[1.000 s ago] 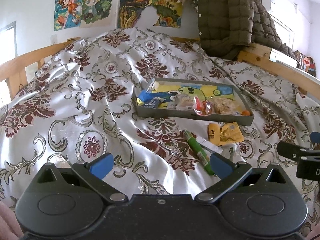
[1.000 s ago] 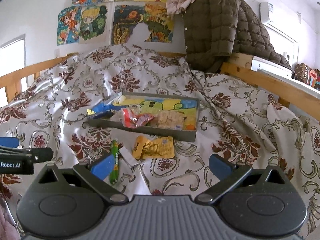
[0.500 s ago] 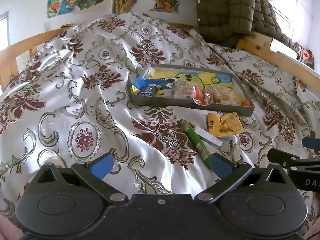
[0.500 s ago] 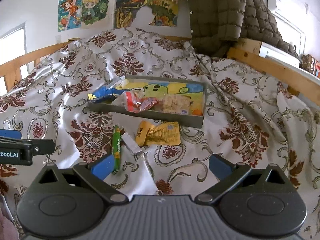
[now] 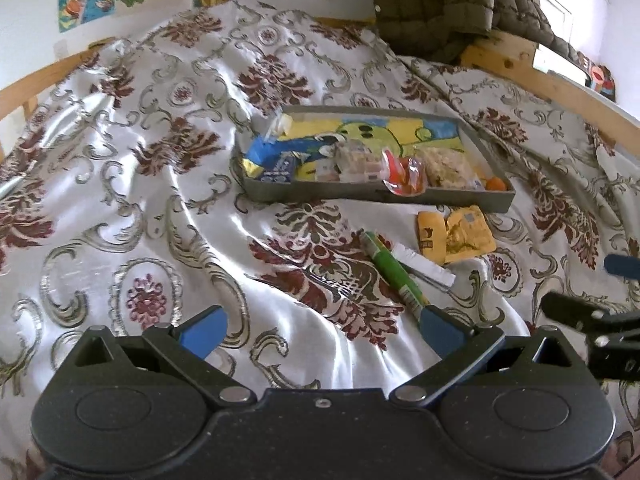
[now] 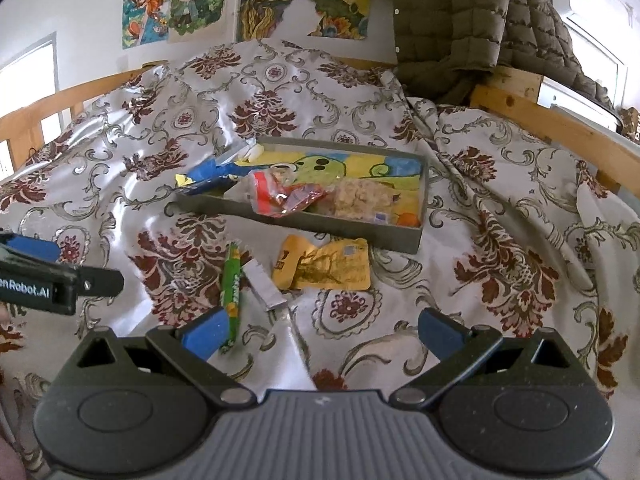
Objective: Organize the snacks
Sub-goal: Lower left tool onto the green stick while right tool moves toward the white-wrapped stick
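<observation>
A grey tray (image 5: 360, 194) (image 6: 332, 224) with several wrapped snacks lies on the patterned bedspread. In front of it lie a green stick pack (image 5: 394, 274) (image 6: 232, 284), a white stick pack (image 5: 426, 266) (image 6: 264, 286) and yellow pouches (image 5: 454, 234) (image 6: 324, 266). My left gripper (image 5: 320, 328) is open above the bedspread, with the green pack's near end by its right fingertip. My right gripper (image 6: 320, 330) is open, and the green pack's near end lies by its left fingertip. Nothing is held.
A wooden bed rail (image 6: 560, 128) runs along the right side and another (image 6: 48, 104) along the left. A padded olive jacket (image 6: 460, 24) hangs over the far right corner. Posters (image 6: 180, 4) cover the wall behind. The bedspread (image 5: 120, 200) is rumpled.
Both grippers have tipped down and come closer to the loose snacks in front of the tray. Their jaws stay open and the snacks have not moved.
</observation>
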The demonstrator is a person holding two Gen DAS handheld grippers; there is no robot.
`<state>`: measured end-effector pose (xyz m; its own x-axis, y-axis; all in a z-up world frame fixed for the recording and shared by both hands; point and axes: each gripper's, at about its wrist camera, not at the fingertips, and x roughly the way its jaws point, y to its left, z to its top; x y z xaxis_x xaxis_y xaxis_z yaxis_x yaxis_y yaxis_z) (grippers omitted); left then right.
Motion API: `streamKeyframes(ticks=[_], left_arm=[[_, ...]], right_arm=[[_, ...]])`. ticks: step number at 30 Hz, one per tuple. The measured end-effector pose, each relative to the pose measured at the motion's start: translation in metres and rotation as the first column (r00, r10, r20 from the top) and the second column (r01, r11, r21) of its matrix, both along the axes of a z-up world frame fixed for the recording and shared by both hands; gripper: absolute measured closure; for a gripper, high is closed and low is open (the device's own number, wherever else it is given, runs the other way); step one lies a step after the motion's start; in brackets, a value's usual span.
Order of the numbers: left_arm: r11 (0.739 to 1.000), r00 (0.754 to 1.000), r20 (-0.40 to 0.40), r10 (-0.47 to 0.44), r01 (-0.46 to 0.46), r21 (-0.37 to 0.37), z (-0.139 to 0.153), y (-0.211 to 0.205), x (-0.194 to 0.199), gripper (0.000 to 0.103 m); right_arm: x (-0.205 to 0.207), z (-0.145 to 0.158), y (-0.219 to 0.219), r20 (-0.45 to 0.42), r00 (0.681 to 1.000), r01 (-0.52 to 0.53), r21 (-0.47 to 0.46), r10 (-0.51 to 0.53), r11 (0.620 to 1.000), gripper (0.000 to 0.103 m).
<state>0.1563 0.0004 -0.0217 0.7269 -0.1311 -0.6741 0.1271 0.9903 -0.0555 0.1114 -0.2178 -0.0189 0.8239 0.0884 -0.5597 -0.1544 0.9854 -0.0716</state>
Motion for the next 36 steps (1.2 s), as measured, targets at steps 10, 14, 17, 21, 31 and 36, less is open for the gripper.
streamKeyframes(ticks=[10,14,17,21,31,36], left_arm=[[0.998,0.997,-0.026,-0.069,0.069,-0.005,-0.018,-0.018,0.021,0.001],[0.995,0.996,-0.022,-0.091,0.092,0.030,-0.025,-0.027,0.030,0.001],[0.995,0.995,-0.041,-0.093,0.094,0.031,-0.032,-0.029,0.036,0.001],[0.996,0.995,-0.054,-0.086,0.086,0.002,-0.035,-0.026,0.041,0.001],[0.997,0.997,-0.026,-0.079,0.079,0.000,-0.037,-0.028,0.054,0.001],[0.998,0.998,-0.010,-0.063,0.063,-0.028,-0.038,-0.027,0.067,0.001]], right_arm=[[0.017,0.002,-0.007,0.015,1.000,-0.008,-0.044,0.009,0.999,0.000],[0.027,0.001,-0.010,0.018,1.000,-0.007,-0.079,0.008,0.997,0.000],[0.037,-0.003,-0.012,0.012,1.000,-0.015,-0.103,0.016,0.995,0.000],[0.050,-0.009,-0.012,0.028,0.999,-0.030,-0.153,0.034,0.988,0.000],[0.071,-0.022,-0.004,0.035,0.991,-0.121,-0.197,0.130,0.973,0.001],[0.078,-0.028,0.002,0.034,0.986,-0.150,-0.226,0.161,0.963,0.003]])
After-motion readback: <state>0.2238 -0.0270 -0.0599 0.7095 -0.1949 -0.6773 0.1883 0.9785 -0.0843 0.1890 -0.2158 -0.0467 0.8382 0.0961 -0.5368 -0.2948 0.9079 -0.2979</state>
